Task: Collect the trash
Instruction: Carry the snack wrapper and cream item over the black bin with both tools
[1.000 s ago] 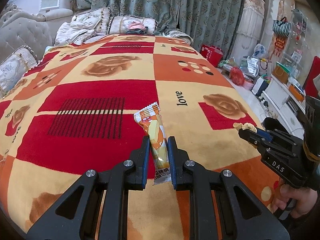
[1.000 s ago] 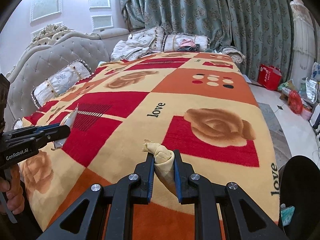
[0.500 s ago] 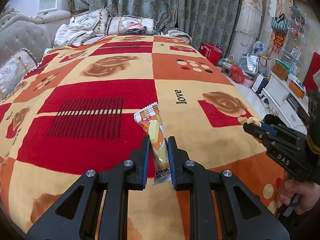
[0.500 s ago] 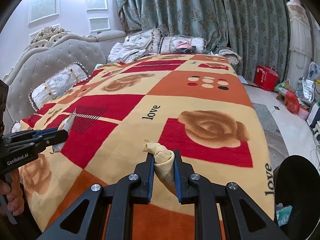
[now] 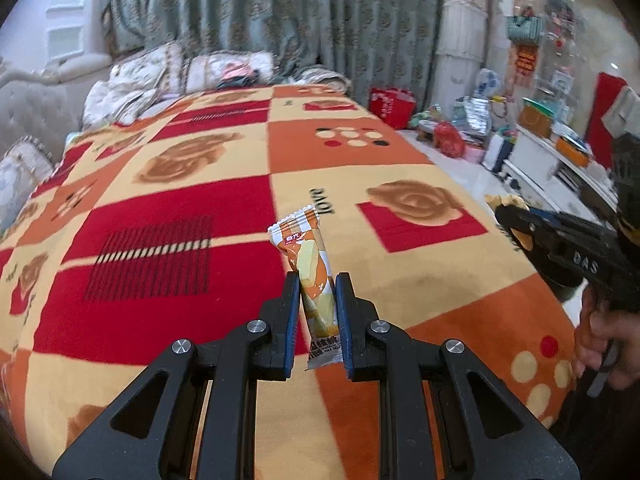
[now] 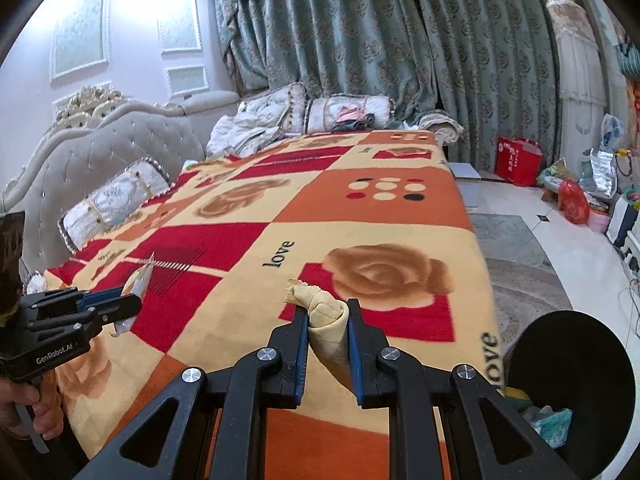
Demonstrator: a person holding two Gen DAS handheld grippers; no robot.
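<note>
My left gripper (image 5: pixel 317 280) is shut on an orange and white snack wrapper (image 5: pixel 309 276), held upright above the blanket-covered bed (image 5: pixel 180 208). My right gripper (image 6: pixel 328 308) is shut on a crumpled beige cloth-like wad (image 6: pixel 325 320), held over the bed's near right corner. In the left wrist view the right gripper (image 5: pixel 508 216) shows at the right edge with the beige wad (image 5: pixel 505 201) at its tips. In the right wrist view the left gripper (image 6: pixel 128 300) shows at the left with the wrapper (image 6: pixel 138 284). A black trash bin (image 6: pixel 572 384) with litter inside stands at the lower right.
The bed has a grey tufted headboard (image 6: pixel 112 152) and pillows (image 6: pixel 112 200) on the left and far end. Green curtains (image 6: pixel 400 48) hang behind. A red bag (image 6: pixel 518 160) and clutter (image 5: pixel 500 128) stand on the floor right of the bed.
Both grippers have risen and drawn back a little from the bed, each still holding its item. The trash bin shows larger in the right wrist view.
</note>
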